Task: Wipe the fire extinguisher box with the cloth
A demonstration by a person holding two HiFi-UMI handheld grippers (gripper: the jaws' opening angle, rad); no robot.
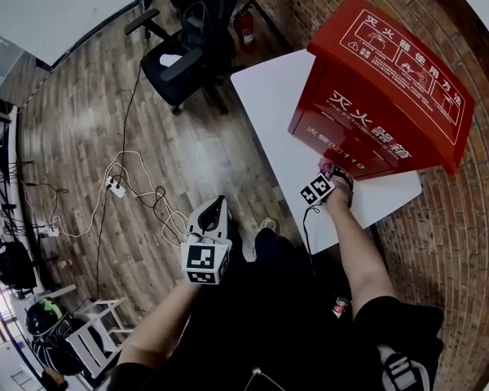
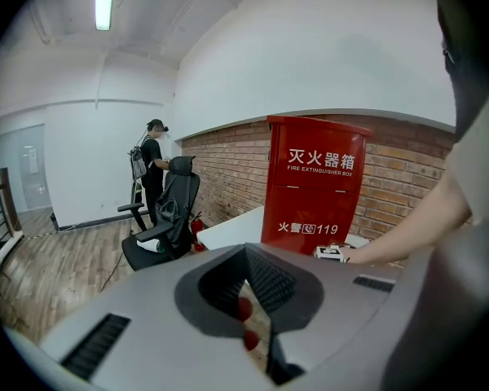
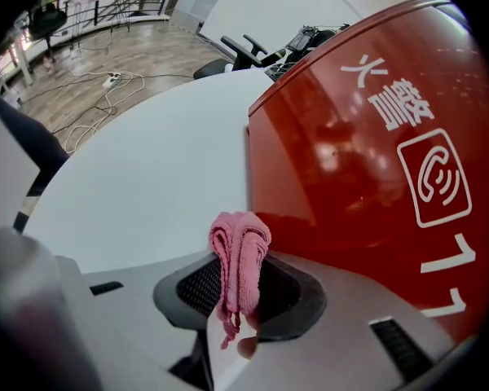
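Observation:
The red fire extinguisher box (image 1: 383,88) stands upright on a white table (image 1: 269,96), next to a brick wall. My right gripper (image 1: 328,177) is shut on a bunched pink cloth (image 3: 239,255). It holds the cloth low at the box's front face (image 3: 367,137), close to the table top (image 3: 147,161); whether the cloth touches the box I cannot tell. My left gripper (image 1: 218,206) hangs away from the table, over the floor, with its jaws together and nothing in them. In the left gripper view, that gripper (image 2: 246,300) points towards the box (image 2: 314,186) from a distance.
A black office chair (image 1: 187,55) stands beside the table's far corner, with a small red fire extinguisher (image 1: 244,27) on the floor behind it. Cables and a power strip (image 1: 118,187) lie on the wooden floor. A person (image 2: 151,165) stands far back.

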